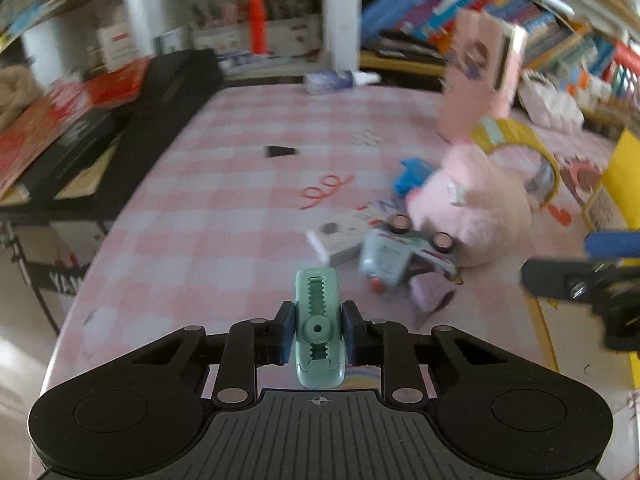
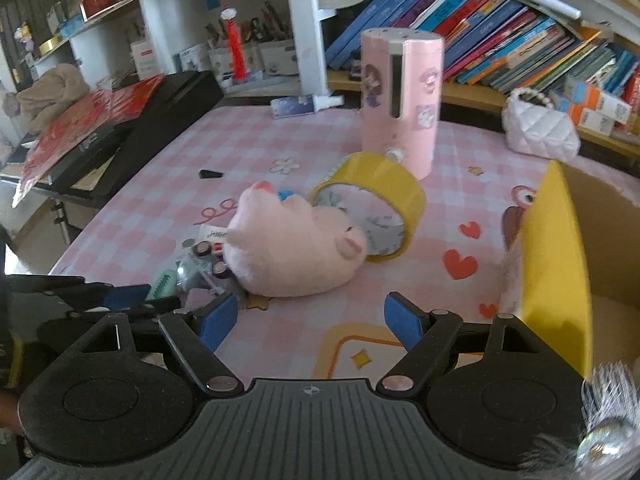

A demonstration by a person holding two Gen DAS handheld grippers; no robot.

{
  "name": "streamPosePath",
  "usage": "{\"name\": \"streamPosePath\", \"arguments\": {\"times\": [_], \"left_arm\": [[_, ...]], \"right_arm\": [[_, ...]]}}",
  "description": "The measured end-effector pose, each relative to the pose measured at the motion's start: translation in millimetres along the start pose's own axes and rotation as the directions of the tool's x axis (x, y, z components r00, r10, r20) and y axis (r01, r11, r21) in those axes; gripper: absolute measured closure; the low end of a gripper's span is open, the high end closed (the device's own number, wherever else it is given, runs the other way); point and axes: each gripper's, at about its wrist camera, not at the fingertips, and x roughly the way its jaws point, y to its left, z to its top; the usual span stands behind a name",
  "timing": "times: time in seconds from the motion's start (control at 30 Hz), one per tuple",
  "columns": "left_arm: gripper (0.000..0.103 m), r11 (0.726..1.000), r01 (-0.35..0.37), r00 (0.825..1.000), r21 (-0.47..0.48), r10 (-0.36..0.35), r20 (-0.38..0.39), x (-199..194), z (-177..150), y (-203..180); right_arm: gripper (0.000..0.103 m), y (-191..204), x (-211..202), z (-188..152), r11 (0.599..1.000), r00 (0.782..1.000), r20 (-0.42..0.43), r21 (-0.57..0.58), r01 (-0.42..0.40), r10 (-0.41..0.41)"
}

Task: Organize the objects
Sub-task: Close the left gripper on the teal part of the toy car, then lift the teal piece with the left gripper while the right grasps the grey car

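Observation:
My left gripper (image 1: pixel 319 330) is shut on a mint-green toothed clip (image 1: pixel 318 292), held upright between the blue pads above the pink checked table (image 1: pixel 224 208). Just beyond it lie an overturned grey toy car (image 1: pixel 394 258), a small white card box (image 1: pixel 340 234) and a pink plush toy (image 1: pixel 468 200). In the right wrist view my right gripper (image 2: pixel 316 320) stands open over the table, with nothing between its fingers. The plush toy (image 2: pixel 296 240) lies ahead of it, a yellow tape roll (image 2: pixel 376 200) leaning behind. The clip (image 2: pixel 162 284) shows at the left.
A tall pink cylinder (image 2: pixel 400 100) stands at the back. A yellow cardboard box (image 2: pixel 560 260) sits at the right edge, a white quilted bag (image 2: pixel 540 128) behind it. A small black wedge (image 2: pixel 211 174) lies mid-table. Black cases and red books (image 2: pixel 100 128) are stacked left; bookshelves rise behind.

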Motion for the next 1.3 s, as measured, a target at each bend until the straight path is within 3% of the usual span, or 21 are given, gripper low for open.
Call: {"name": "streamPosePath", "arguments": {"times": [0.27,0.57,0.6,0.63,0.67,0.7,0.97,1.3], "left_arm": [[0.080,0.989,-0.036,0.999,-0.141,0.039,0.022,-40.9,-10.8,33.9],[0.080,0.986,-0.051,0.998,-0.160,0.057,0.033,-60.2,-15.0,39.9],[0.080,0.986,-0.049,0.998,-0.159,0.055,0.036,-61.3,-15.2,39.5],[0.080,0.986,-0.045,0.998,-0.160,0.052,0.039,-62.0,-15.3,39.7],[0.080,0.986,-0.040,0.998,-0.165,0.048,0.042,-62.6,-15.0,40.3],[0.080,0.985,-0.034,0.998,-0.170,0.042,0.046,-63.3,-14.4,41.0],[0.080,0.986,0.051,0.994,-0.160,-0.035,0.101,-76.4,-4.2,36.6],[0.080,0.980,0.178,0.974,-0.085,-0.164,0.157,-97.7,-8.5,12.7]], "right_arm": [[0.024,32.5,39.2,0.4,0.987,0.981,-0.112,-0.024,-0.159,0.155],[0.032,60.6,82.0,3.5,0.986,0.994,-0.066,-0.136,-0.100,0.092],[0.035,63.2,83.1,2.5,0.983,0.995,-0.058,-0.158,-0.088,0.080],[0.046,64.9,83.3,1.1,0.981,0.996,-0.049,-0.177,-0.077,0.070],[0.052,66.9,82.2,-0.6,0.976,0.997,-0.037,-0.205,-0.069,0.062],[0.052,68.2,82.3,-1.1,0.972,0.997,-0.041,-0.226,-0.071,0.063],[0.052,56.4,40.6,0.4,0.970,0.988,-0.068,-0.192,-0.150,0.140],[0.052,24.5,-39.6,-2.2,0.998,0.998,0.050,-0.056,-0.040,0.043]]}}
